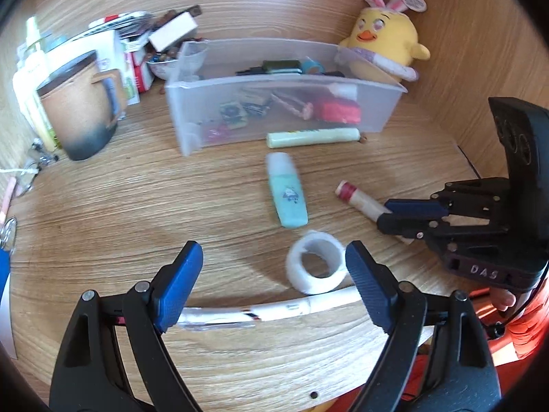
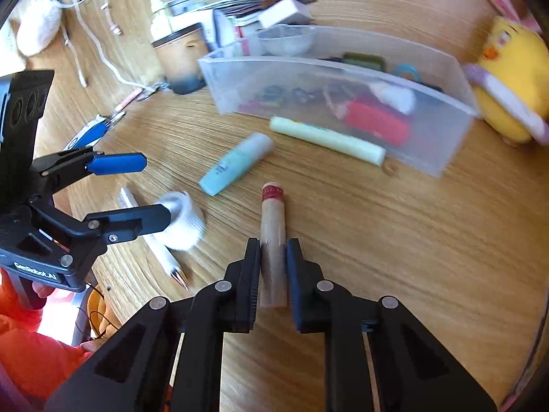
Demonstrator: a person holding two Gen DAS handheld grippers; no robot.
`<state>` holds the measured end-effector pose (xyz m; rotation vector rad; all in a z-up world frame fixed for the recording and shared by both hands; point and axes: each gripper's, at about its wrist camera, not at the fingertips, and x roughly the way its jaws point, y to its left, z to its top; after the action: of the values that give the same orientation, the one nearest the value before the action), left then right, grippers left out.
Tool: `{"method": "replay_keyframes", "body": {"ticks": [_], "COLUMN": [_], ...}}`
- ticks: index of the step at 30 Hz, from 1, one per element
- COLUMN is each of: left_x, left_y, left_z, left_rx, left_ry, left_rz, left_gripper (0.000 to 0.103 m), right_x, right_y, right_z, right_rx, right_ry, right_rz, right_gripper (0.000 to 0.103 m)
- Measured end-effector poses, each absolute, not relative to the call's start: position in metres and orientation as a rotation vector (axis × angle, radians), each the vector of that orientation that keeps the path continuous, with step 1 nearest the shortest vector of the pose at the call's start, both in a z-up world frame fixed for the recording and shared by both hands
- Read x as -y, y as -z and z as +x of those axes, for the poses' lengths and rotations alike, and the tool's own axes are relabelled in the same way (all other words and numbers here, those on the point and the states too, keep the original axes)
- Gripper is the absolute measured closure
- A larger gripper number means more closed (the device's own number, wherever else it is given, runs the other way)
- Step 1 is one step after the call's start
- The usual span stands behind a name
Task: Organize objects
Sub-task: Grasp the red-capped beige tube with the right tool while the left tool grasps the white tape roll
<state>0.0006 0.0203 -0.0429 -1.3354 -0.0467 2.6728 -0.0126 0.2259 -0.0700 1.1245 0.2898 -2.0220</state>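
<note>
I've got the right gripper [image 2: 272,271] clamped on the plain end of the red-capped tube [image 2: 272,226], which lies flat on the desk [image 2: 360,240] w/ its cap pointing toward the clear bin [image 2: 429,137]. Gripping the tail end should let it go into the bin cap-first, I think.

Left gripper [image 1: 274,285] has its jaws wide apart, nothing held. The white tape roll [image 1: 317,264] sits just inside its right finger, w/ a white pen [image 1: 274,309] lying crosswise below the pads. Looks lined up to take one of them, can't tell which.

Still loose on the desk btwn me and the bin: teal highlighter [image 1: 286,192] and pale yellow marker [image 1: 312,137], the marker right against the bin's front wall. Bin's already holding small stuff.
</note>
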Motion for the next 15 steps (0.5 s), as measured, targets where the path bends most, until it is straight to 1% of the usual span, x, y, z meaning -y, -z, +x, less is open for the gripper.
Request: {"method": "replay_keyframes", "body": {"ticks": [5, 7, 9, 10, 12, 13, 15], "left_x": [-0.029, -0.03, -0.029, -0.029, -0.028, -0.029, -0.03], "left_y": [0.051, 0.055, 0.057, 0.057, 0.054, 0.052, 0.051], "left_z": [-0.004, -0.006, -0.008, -0.008, -0.005, -0.004, -0.002], "left_rx": [0.035, 0.051, 0.068, 0.069, 0.065, 0.057, 0.051], "left_ry": [-2.645, -2.631, -2.616, -2.621, -2.646, -2.645, -2.641], "left_rz": [-1.345, -1.362, -1.377, -1.373, -1.351, -1.337, -1.324], "left_gripper": [0.018, 0.022, 0.037, 0.039, 0.054, 0.056, 0.065], "right_x": [-0.247, -0.248, -0.245, -0.243, -0.239, -0.238, -0.236], "right_y": [0.068, 0.068, 0.068, 0.068, 0.068, 0.068, 0.069], "right_z": [-0.012, -0.011, -0.011, -0.011, -0.012, -0.012, -0.013], "right_rx": [-0.261, -0.274, -0.274, -0.282, -0.286, -0.28, -0.268], "right_ry": [2.096, 2.12, 2.138, 2.145, 2.151, 2.154, 2.166], "right_rz": [1.161, 1.162, 1.162, 1.158, 1.157, 1.155, 1.148], "right_gripper": [0.089, 0.089, 0.089, 0.089, 0.089, 0.089, 0.089]}}
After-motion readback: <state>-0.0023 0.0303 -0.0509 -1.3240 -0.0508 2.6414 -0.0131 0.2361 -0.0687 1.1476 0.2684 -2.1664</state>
